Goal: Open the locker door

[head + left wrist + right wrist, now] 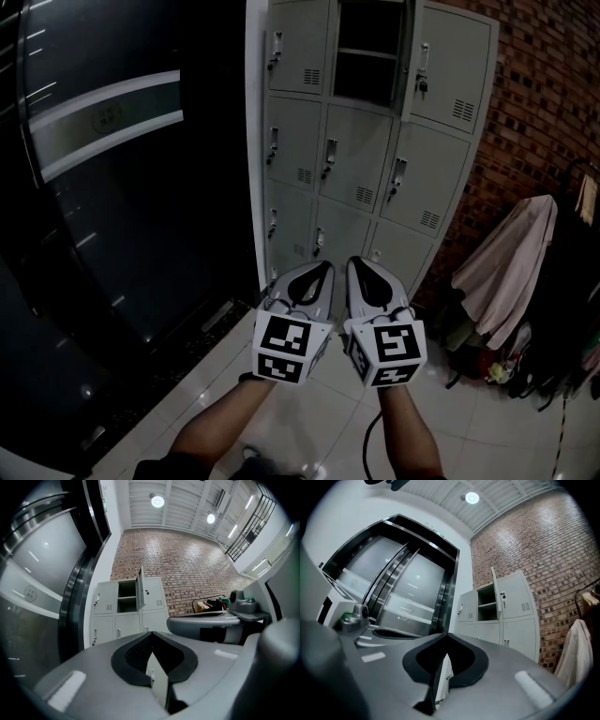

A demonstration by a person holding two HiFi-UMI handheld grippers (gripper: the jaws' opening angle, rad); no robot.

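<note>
Left gripper [322, 268]: jaws pressed together with nothing between them; held about level, aimed at the lockers [300, 150] and well apart from them.
Right gripper [358, 263]: jaws also together and empty; just beside the left one.
Lockers: grey bank of three columns standing against a brick wall [534, 103]; the other doors are closed.
Locker door [410, 58]: top row, middle column; swung out from its right edge and seen nearly edge-on.
Compartment [368, 47]: open and dark, with one shelf across it.
Garment [511, 253]: pale, hanging to the right of the lockers.
Floor [309, 412]: glossy pale tiles.
Glass wall [103, 187]: dark and curved, left of the lockers.
</note>
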